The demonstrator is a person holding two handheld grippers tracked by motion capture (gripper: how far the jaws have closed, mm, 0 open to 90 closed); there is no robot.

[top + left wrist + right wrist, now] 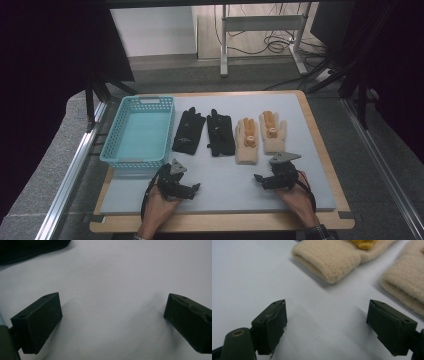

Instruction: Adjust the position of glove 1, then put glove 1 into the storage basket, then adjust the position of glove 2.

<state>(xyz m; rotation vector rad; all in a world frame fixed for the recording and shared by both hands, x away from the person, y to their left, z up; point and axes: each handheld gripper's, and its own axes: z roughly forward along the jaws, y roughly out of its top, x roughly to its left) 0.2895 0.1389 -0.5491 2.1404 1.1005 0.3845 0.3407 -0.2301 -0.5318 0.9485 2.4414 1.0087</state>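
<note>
High view had the whole setup: a wooden table (320, 150) with a big pale grey mat (225, 175) covering most of it. On the far left of the mat sat a turquoise plastic basket (116, 145), nothing inside that I could make out. To its right, four gloves were laid in a row, fingers pointing away from the person: two black gloves, left one (189, 131) and right one (220, 132), then a pair of cream knit gloves with orange patches on them, left one (247, 141) and right one (273, 131). All four looked flat on the mat, side by side; the two cream ones were just about touching.

Nearer the person, both hands were resting low at the front of the mat. The left gripper (196, 188) was in front of the basket's near right corner, pointing to the right. The right gripper (258, 178) sat just in front of the cream gloves' cuffs, pointing left.

Left gripper view (112, 317) showed its jaws wide apart with bare mat between them, and a bit of black glove (32, 247) up in the corner. Right gripper view (327, 325) was the same deal, jaws spread with nothing in them, and the cuffs of both cream gloves, one (329, 260) and the other (407, 282), lay just beyond the tips, not touching.
</note>
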